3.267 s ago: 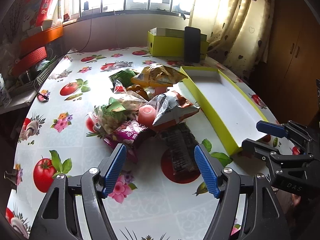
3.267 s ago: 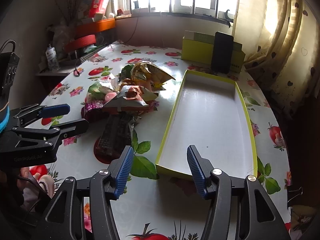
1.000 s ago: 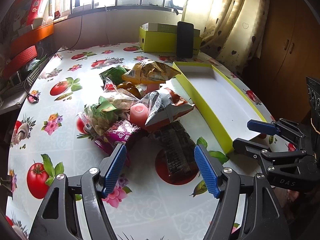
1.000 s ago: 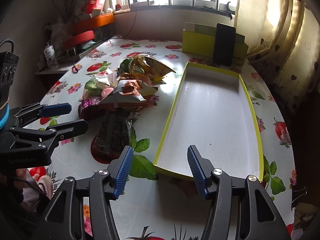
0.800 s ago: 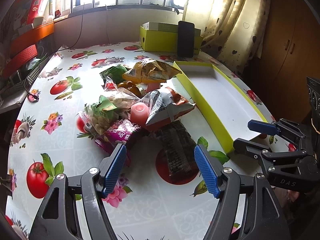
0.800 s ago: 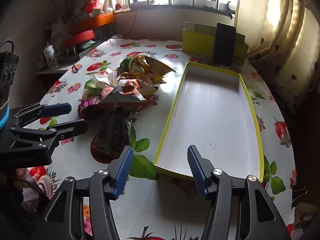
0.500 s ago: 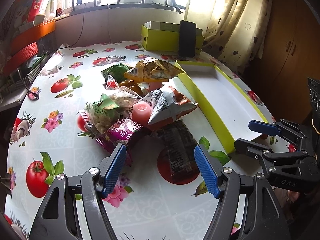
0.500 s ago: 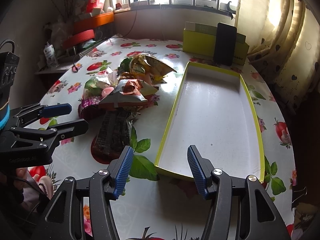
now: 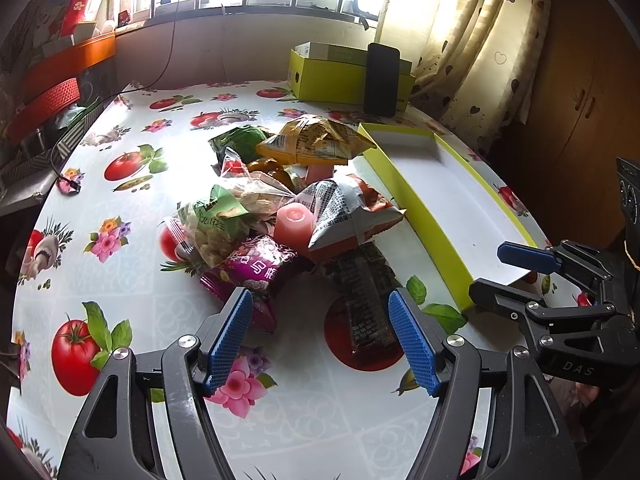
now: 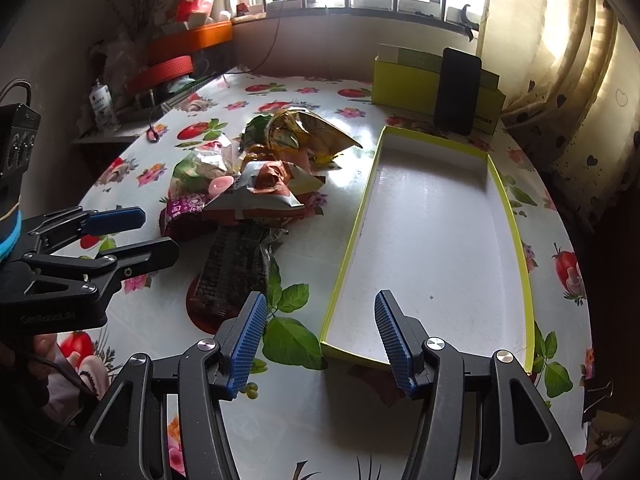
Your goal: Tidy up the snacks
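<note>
Left gripper (image 9: 320, 336): jaws wide apart, holding nothing, above the flowered tablecloth (image 9: 120, 184). Right gripper (image 10: 318, 338): jaws wide apart, holding nothing, over the near end of the long yellow-rimmed white tray (image 10: 432, 240). Heap of crinkled snack packets (image 9: 280, 200): just left of the tray. Dark flat wrapped bar (image 9: 364, 292): nearest piece of the heap, between the left gripper's fingers in its view, untouched

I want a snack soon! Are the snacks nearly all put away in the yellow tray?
Not yet. Nothing is done: the yellow tray is empty. Nothing is in hand either; the left gripper and right gripper are both open. Still left: the whole snack pile lying on the table beside the tray.
</note>
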A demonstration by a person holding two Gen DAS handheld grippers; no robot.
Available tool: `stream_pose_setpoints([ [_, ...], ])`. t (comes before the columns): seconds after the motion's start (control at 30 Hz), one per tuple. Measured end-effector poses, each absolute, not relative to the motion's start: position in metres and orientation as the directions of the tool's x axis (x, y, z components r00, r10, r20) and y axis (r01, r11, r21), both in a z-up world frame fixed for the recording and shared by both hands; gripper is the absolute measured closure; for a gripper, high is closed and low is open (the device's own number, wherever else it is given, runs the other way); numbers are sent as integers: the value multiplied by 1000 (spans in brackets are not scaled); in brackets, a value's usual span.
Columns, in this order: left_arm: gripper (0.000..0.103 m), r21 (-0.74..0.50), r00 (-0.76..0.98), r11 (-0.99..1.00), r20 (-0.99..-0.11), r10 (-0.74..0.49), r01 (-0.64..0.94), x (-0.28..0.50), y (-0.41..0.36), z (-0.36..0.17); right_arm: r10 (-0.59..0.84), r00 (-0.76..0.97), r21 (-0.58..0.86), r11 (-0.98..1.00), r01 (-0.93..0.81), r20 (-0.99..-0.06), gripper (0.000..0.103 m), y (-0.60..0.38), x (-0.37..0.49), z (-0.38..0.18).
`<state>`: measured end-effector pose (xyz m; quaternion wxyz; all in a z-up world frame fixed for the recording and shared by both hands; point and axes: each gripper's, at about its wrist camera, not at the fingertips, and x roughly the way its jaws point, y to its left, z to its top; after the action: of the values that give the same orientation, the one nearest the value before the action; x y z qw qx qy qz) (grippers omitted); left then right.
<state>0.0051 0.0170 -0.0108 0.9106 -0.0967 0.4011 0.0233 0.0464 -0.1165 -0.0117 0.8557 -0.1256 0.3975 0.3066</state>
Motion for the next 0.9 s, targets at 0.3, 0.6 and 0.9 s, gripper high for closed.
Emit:
stream_pose_setpoints([
  [0.3, 32, -173, 683, 975, -730, -33, -137, 5, 28, -10, 425, 486, 22, 770, -638, -764, 47, -105, 51, -10],
  [0.6, 32, -184, 696, 969, -718, -18, -165, 3, 46, -7, 442, 472, 28, 752, -659, -763, 47, -89, 58, -6],
  [0.9, 32, -187, 693, 963, -721, -1, -193, 5, 64, -13, 465, 421, 55, 719, -693, -779, 47, -59, 63, -16],
])
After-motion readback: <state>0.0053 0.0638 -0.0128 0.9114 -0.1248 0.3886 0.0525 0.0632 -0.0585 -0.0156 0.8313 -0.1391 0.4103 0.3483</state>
